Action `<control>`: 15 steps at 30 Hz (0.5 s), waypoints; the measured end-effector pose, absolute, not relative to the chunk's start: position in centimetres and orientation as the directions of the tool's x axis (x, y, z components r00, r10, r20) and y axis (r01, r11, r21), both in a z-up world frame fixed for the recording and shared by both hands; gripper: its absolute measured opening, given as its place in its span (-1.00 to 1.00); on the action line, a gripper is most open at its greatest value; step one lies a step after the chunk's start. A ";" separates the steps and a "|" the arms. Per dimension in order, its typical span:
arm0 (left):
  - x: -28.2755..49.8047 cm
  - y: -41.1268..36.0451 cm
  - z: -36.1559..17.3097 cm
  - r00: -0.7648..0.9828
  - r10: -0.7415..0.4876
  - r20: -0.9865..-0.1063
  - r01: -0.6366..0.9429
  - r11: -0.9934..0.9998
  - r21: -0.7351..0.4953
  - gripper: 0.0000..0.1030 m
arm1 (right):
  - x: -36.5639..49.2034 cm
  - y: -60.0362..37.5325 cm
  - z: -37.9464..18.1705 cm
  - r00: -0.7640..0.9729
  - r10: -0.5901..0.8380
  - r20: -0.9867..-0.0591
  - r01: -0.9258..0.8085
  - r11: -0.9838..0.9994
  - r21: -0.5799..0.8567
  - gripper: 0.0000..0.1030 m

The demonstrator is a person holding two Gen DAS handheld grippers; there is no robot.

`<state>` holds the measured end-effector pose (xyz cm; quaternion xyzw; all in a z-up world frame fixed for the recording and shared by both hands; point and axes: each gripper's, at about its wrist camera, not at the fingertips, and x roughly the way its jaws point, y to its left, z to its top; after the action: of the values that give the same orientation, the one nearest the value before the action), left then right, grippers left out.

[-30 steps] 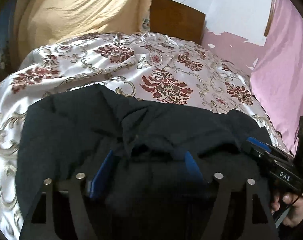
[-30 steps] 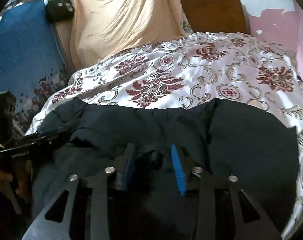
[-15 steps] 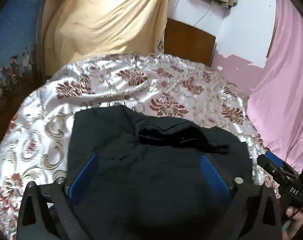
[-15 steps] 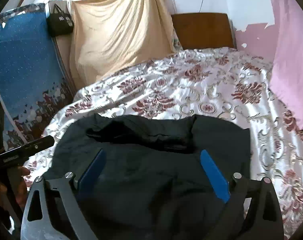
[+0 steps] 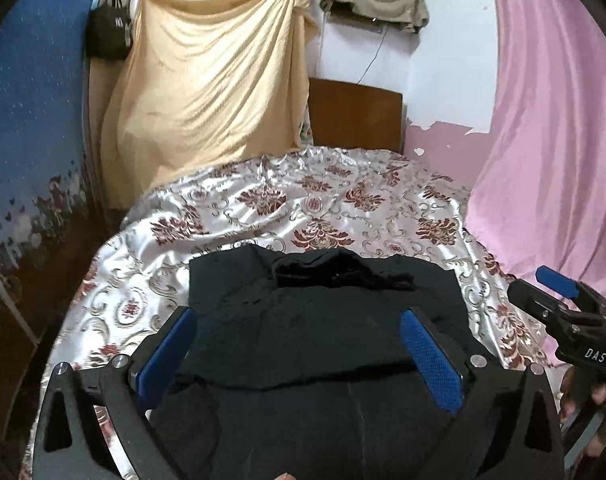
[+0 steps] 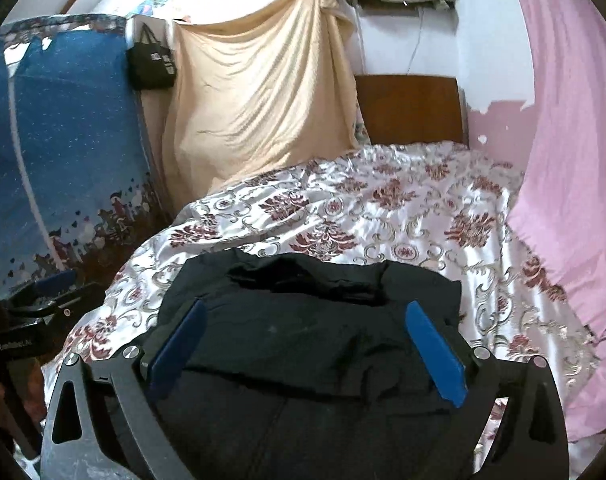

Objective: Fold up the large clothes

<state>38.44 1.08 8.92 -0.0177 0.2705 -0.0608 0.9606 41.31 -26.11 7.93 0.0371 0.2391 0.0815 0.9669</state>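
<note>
A black garment [image 5: 323, 320] lies folded on the floral satin bedspread [image 5: 323, 208], near the bed's front edge; the right wrist view shows the same garment [image 6: 303, 320]. My left gripper [image 5: 299, 316] hangs above it, jaws wide apart, blue pads clear of the cloth. My right gripper [image 6: 306, 306] also hovers over the garment, its jaws opening, with nothing pressed between them. Each gripper shows in the other's view: the right gripper [image 5: 555, 288] at the right edge, the left gripper [image 6: 51, 292] at the left edge.
A wooden headboard [image 5: 355, 116] stands at the far end of the bed. A yellow cloth [image 5: 211, 104] hangs behind it on the left, a pink curtain [image 5: 551, 140] runs along the right side. A blue patterned panel [image 6: 63, 140] and a black bag [image 6: 151, 60] are at left.
Both grippers opened and let go of the black garment, then rose and drew back from it. The garment now lies folded and smaller in both views.
</note>
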 end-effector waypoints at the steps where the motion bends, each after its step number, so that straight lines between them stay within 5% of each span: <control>1: 37.7 1.2 9.2 0.850 -0.121 -0.512 0.104 0.993 -0.062 1.00 | 40.4 -25.9 8.4 0.875 0.172 -0.453 -0.142 0.985 0.100 0.91; 15: 28.1 3.2 10.9 0.870 -0.083 -0.486 0.069 0.997 -0.046 1.00 | 30.3 -25.0 11.0 0.884 0.132 -0.449 -0.121 0.991 0.053 0.92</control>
<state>28.11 3.23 10.93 -0.0138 0.2520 -0.0391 0.9668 30.27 -25.02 10.99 0.0117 0.2323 0.0652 0.9704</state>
